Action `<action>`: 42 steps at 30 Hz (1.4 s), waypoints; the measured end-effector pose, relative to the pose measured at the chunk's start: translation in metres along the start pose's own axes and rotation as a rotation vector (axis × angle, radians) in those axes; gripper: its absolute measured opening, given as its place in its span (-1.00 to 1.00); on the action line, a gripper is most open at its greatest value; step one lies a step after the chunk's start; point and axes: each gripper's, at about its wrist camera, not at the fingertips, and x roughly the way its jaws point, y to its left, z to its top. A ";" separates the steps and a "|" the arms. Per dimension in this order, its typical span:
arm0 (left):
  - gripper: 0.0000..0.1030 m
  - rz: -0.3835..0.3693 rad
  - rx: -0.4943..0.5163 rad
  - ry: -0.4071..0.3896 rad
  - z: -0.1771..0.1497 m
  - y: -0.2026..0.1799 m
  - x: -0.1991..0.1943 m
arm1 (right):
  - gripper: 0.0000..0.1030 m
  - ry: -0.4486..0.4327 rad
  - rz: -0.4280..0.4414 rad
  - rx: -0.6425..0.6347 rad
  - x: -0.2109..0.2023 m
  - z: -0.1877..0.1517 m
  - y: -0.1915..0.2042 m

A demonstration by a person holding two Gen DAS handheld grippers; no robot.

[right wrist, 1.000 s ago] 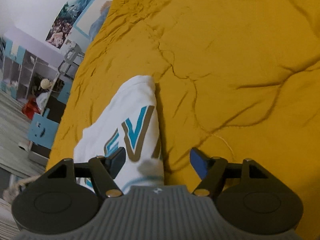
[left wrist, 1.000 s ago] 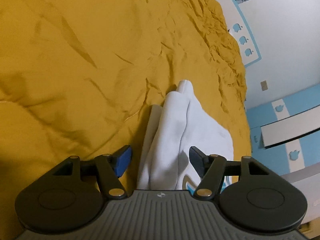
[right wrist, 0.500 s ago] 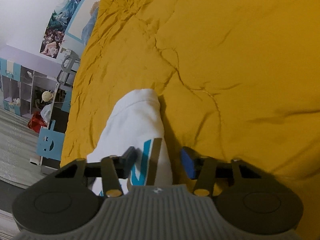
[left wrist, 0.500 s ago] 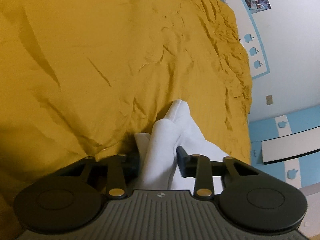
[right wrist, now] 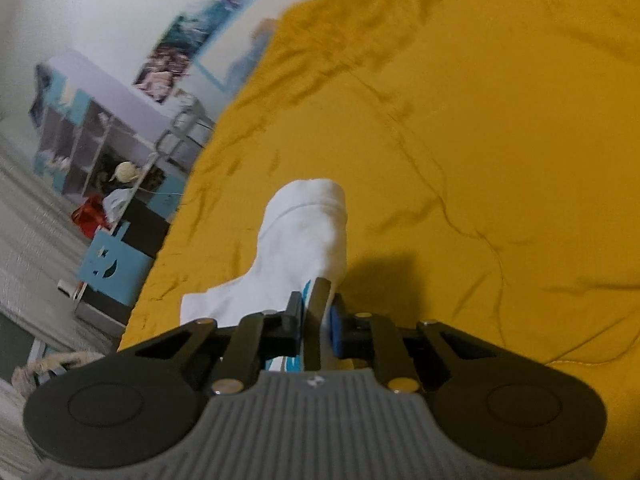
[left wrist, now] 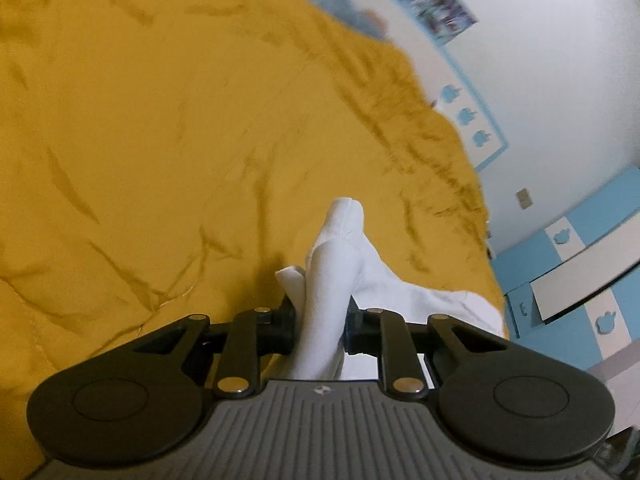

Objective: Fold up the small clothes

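A small white garment [left wrist: 336,264] with blue and brown lettering lies on the mustard-yellow bedspread [left wrist: 160,140]. My left gripper [left wrist: 320,322] has its jaws closing, and a bunched fold of the white cloth is pinched between its pads. In the right wrist view the same white garment [right wrist: 308,232] rises off the yellow bedspread [right wrist: 480,120]. My right gripper [right wrist: 316,320] is also closing, its pads pressing on a thin printed edge of the cloth. Both held folds are lifted above the bed.
The bed's edge runs near a white wall with posters [left wrist: 436,0] and blue-and-white furniture [left wrist: 580,248]. In the right wrist view, a shelf unit [right wrist: 100,128], a blue panel [right wrist: 116,264] and a red object [right wrist: 90,220] stand on the floor beside the bed.
Both grippers went from wide open around the garment to closed on its folds. Both then rose, lifting the cloth off the bedspread.
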 end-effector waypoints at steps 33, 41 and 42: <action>-0.58 -0.298 0.285 -0.133 -0.114 -0.122 -0.230 | -0.86 -0.223 0.166 -0.197 -0.359 -0.093 0.064; -0.60 -0.178 0.259 0.007 -0.125 -0.094 -0.166 | -0.86 -0.112 0.068 -0.110 -0.317 -0.097 0.019; -0.60 -0.162 0.256 0.016 -0.124 -0.090 -0.156 | -0.86 -0.096 0.057 -0.102 -0.306 -0.097 0.013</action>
